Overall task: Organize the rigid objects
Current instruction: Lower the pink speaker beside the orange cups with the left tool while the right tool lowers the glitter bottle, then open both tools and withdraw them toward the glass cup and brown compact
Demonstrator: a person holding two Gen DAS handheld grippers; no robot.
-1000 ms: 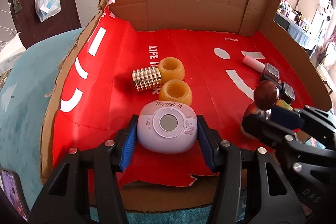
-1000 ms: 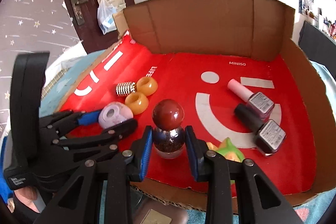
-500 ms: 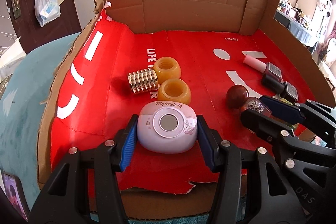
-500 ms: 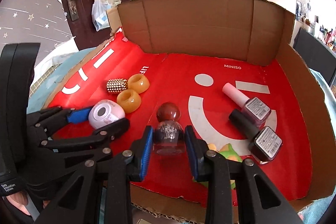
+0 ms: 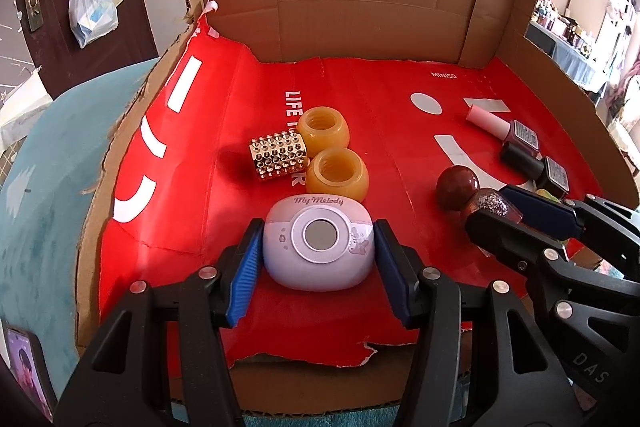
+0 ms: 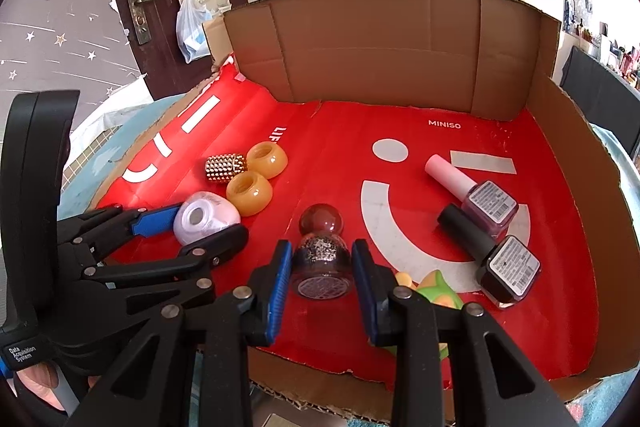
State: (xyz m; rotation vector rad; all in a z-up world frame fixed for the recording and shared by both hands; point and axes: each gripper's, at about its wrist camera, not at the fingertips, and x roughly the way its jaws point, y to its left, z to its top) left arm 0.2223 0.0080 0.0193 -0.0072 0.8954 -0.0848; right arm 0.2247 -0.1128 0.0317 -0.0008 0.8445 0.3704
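Observation:
A white My Melody device rests on the red floor of the cardboard box. My left gripper has a blue pad against each of its sides, and its jaws are opening. A glitter nail polish bottle with a dark red ball cap lies on the floor, base towards me, with my right gripper shut on it. In the left wrist view the same bottle and right gripper appear at the right. The left gripper shows at the left of the right wrist view.
Two amber rings and a gold studded cylinder lie just beyond the device. A pink-capped and a black-capped nail polish bottle lie at the right. A green and yellow toy sits beside the right gripper. A phone lies outside the box.
The glitter bottle, upright in my right gripper a second ago, has tipped forward and now lies on the red floor. The left gripper and device have not moved.

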